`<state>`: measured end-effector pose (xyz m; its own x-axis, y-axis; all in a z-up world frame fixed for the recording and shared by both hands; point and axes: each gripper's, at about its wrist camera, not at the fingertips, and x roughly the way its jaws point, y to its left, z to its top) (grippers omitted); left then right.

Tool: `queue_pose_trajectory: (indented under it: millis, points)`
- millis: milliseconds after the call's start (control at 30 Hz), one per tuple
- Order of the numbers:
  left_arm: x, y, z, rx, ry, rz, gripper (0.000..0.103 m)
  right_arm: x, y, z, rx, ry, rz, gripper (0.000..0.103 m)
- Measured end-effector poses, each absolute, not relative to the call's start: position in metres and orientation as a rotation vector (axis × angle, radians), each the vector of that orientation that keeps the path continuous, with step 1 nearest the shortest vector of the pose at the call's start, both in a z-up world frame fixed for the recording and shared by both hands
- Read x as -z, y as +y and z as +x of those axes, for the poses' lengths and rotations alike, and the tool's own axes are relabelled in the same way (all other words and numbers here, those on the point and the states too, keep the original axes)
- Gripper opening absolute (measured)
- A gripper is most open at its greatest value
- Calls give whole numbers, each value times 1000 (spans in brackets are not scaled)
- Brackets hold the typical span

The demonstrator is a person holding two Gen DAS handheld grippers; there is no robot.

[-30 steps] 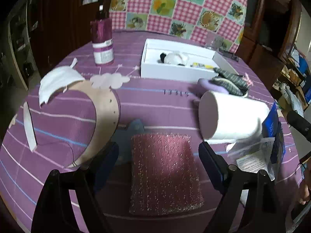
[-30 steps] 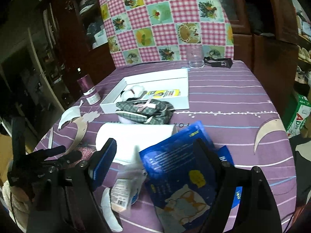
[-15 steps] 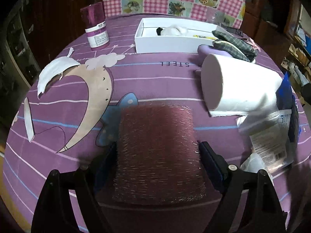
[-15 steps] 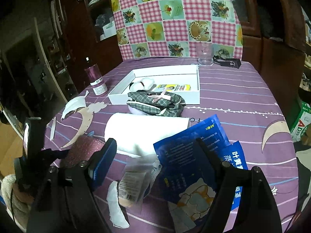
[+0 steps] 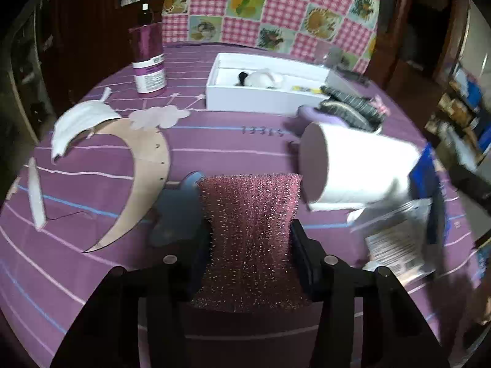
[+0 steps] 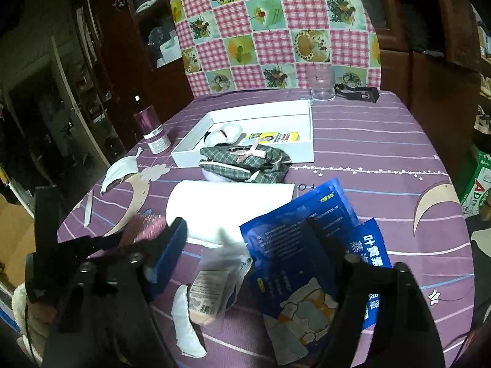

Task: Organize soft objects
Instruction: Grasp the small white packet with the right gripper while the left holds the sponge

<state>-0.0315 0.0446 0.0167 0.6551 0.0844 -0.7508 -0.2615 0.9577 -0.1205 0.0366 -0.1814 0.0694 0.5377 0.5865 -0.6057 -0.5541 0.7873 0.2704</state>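
A pink glittery sponge (image 5: 248, 202) lies on the purple tablecloth. My left gripper (image 5: 250, 239) has its closing jaws on the sponge's two long sides, pinching it into a waist. The right wrist view shows the same left gripper (image 6: 92, 245) holding the sponge (image 6: 144, 227). My right gripper (image 6: 251, 251) straddles a dark blue packet (image 6: 285, 245) and a clear packet with a beige item (image 6: 211, 285). Its jaws are closing, and I see no pad pressing on either packet. The blue packet hides part of the right finger. A white paper roll (image 6: 227, 202) lies just beyond.
A white box (image 5: 254, 99) at the back holds a white fluffy item (image 6: 227, 132) and a yellow pack. A plaid cloth piece (image 6: 242, 162) lies in front of it. A purple bottle (image 5: 147, 58), a white mask (image 5: 79, 122) and a glass (image 6: 322, 82) stand around.
My left gripper slid forward over the pink sponge, and its jaws closed in and squeezed it. The right jaws narrowed around the packets, and the blue packet bent upward.
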Motion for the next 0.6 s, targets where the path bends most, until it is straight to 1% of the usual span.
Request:
queue_pose_trajectory:
  millis: [33,100,200,300,367,467,600]
  points:
    - [-15,45,-30,-195,832,-232,47,-69,-182,37,-685,747,53,58]
    - [-13,44,-30,-197,816,-228,47,-67,-184,39,-694,770,72,43]
    - [-12,40,-29,-195,802,-195,47,-63,-187,43,-741,825,118,32]
    - [-9,39,-27,-192,812,-189,55,-57,-188,47,-784,895,157,31]
    - [-5,45,-25,-182,833,-221,63,-52,-188,48,-776,939,161,31]
    - [-3,47,-23,-175,840,-234,66,-42,-190,49,-777,1018,186,31]
    - [-1,41,-20,-174,854,-202,69,-33,-190,49,-783,1073,191,31]
